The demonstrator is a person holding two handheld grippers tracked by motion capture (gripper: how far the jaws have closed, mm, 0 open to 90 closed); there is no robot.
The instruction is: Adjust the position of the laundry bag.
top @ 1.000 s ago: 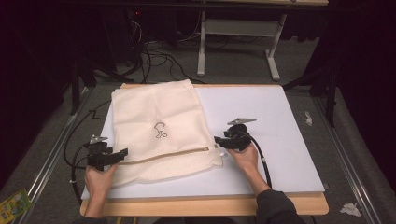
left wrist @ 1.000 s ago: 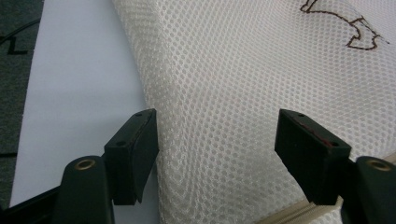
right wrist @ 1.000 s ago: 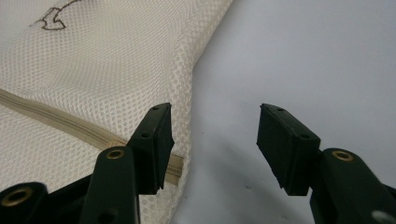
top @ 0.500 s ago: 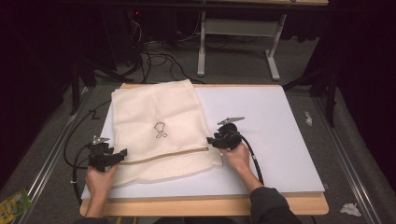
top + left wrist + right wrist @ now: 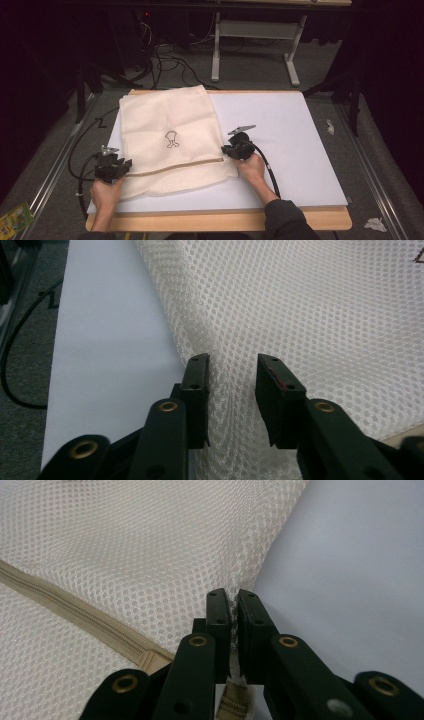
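A cream mesh bag (image 5: pixel 170 142) spreads over the left half of a white sheet (image 5: pixel 285 135). To the bag's right the sheet lies bare and open for passage. At the bag's near corners, two grippers (image 5: pixel 114 167) (image 5: pixel 234 150) and trailing cables (image 5: pixel 267 167) block the way.

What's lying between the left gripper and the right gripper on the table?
In the high view, the mesh bag spans from left gripper to right gripper, its tan zipper running between them.
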